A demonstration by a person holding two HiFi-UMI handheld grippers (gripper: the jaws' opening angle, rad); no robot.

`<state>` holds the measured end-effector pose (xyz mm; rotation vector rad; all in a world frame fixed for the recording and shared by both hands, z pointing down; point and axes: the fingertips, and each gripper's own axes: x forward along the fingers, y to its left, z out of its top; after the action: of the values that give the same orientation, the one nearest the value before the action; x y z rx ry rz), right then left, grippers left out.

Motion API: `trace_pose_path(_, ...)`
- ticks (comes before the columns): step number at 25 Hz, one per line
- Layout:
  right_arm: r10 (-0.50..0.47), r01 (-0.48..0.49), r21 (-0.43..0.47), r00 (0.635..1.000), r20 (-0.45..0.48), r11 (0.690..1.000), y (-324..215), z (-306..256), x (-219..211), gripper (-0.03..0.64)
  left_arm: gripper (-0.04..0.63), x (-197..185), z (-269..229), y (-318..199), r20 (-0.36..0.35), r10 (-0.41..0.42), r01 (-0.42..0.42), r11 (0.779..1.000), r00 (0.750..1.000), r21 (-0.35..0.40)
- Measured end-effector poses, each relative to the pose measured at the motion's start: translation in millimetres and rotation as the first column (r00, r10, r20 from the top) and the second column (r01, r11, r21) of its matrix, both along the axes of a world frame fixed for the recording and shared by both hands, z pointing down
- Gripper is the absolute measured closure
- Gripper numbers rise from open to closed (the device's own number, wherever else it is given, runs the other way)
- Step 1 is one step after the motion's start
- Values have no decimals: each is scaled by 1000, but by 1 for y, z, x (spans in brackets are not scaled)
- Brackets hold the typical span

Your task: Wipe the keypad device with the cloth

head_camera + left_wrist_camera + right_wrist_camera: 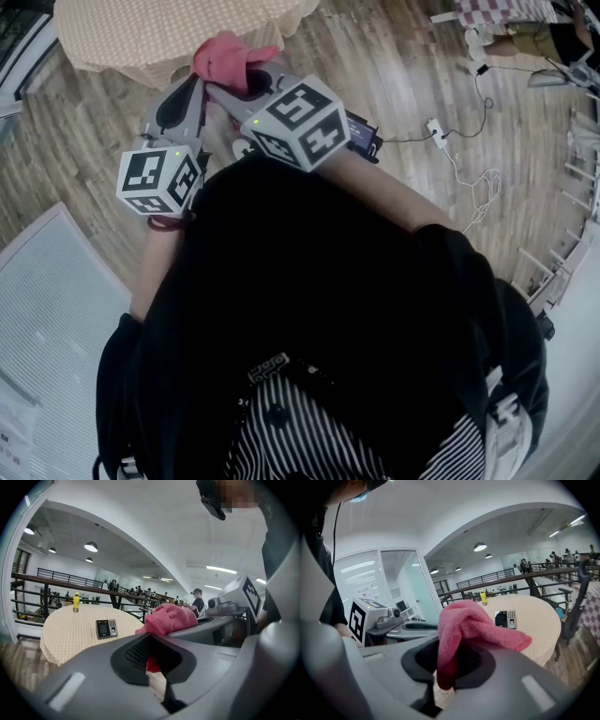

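Gripping a crumpled pink terry cloth (464,625), the right gripper (450,667) has its grey jaws clenched on a fold, so that one end hangs down through the hollow between them and the rest bunches over their tips. From the head view the cloth (230,58) sits at the front of both tools, held in the air just short of the near edge of a round table (141,42) with a beige checked cover.

Close on its left, the left gripper (154,663) has its jaws drawn together. A sliver of red shows in the slit between them, but whether it is pinched there cannot be told.

A small dark keypad device (107,628) with a screen and a button block lies flat on the table top, apart from both grippers and the cloth. A yellow bottle (75,602) stands upright near the table's far edge, well apart from the keypad.
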<state>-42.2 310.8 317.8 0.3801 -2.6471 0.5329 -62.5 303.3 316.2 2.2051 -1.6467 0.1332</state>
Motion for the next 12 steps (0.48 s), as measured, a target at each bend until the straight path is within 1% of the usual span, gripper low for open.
trace_pose_path(4, -62, 62, 17, 998, 3, 998, -43, -3, -25, 554, 592, -25, -3, -43, 4, -43, 43, 999, 999, 7)
trace_pose_path(9, -82, 82, 16, 997, 10, 996, -118, -8, -42, 554, 592, -43, -8, -117, 17, -76, 76, 997, 997, 2)
trace_pose_path(10, -88, 88, 18, 996, 13, 996, -127, -11, -46, 554, 592, -47, -11, -125, 17, -87, 87, 996, 996, 4)
trace_pose_path(12, -106, 106, 24, 994, 19, 994, -127, -16, -50, 554, 592, -51, -17, -126, 22, -106, 106, 994, 994, 12)
